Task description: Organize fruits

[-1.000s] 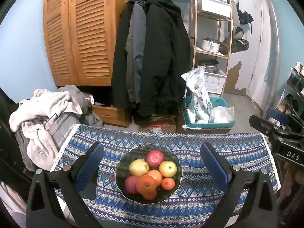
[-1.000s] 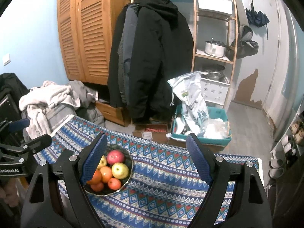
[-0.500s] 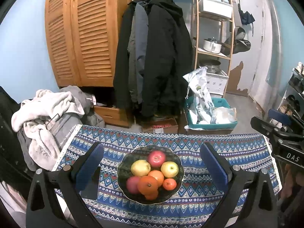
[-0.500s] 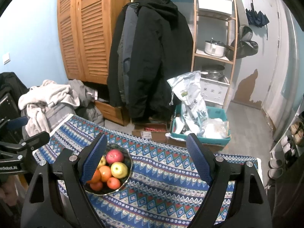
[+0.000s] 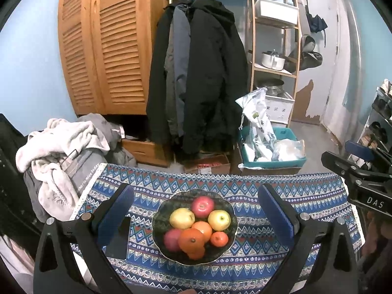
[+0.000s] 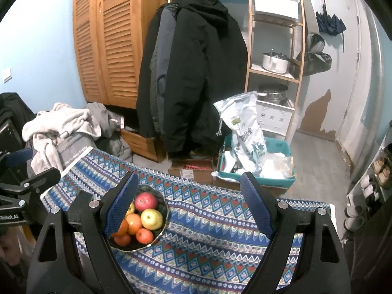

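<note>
The left tongs (image 5: 195, 208) are standing wide open and are holding nothing; their two blue pads (image 5: 117, 210) are hanging above the table (image 5: 306, 196), one on each side of the fruit bowl (image 5: 159, 240), without touching it. The right tongs (image 6: 187, 204) are also spread wide and empty. Their left pad is hiding a part of the bowl (image 6: 164, 209) in this view, but I cannot tell if it is touching the rim; their right pad is hanging over the bare patterned cloth (image 6: 208, 245), well apart from the bowl.

The dark bowl is sitting on the cloth, directly between the pads of the left tongs and at the left side of the right tongs. Inside it the fruits are lying close together: a red apple (image 5: 202, 206) at the far side, a yellow apple (image 5: 182, 218) and a yellow-green apple (image 5: 219, 219) just in front of it, an orange (image 5: 201, 230) in the middle, a second reddish fruit (image 5: 171, 239) at the near left, a big orange fruit (image 5: 191, 240) at the near side, and a small tangerine (image 5: 218, 239) at the near right.

Behind the table, beyond the tips of both tongs, a teal crate (image 6: 281, 176) is standing on the floor, and it is carrying white bags (image 6: 245, 132).
</note>
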Tool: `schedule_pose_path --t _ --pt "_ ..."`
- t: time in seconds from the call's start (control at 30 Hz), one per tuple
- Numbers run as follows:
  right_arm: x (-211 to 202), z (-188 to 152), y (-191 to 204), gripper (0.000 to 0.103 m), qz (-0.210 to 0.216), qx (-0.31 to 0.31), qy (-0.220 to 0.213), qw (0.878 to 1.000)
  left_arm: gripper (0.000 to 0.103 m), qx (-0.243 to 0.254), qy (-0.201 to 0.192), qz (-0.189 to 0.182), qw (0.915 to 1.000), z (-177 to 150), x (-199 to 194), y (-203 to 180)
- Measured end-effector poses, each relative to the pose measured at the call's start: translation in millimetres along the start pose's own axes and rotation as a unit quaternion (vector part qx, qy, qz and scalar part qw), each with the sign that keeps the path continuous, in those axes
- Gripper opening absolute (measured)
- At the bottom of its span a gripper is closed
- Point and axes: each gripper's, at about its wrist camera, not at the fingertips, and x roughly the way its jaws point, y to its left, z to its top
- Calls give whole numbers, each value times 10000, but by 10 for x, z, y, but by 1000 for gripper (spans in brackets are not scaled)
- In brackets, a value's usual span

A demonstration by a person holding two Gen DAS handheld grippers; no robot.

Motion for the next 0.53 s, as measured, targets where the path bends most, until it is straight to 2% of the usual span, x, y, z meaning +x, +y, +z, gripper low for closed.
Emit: schedule_pose_path --t 0.53 --pt "24 -19 -29 84 -7 -18 38 10000 102 54 -15 -75 10000 0 -13 -53"
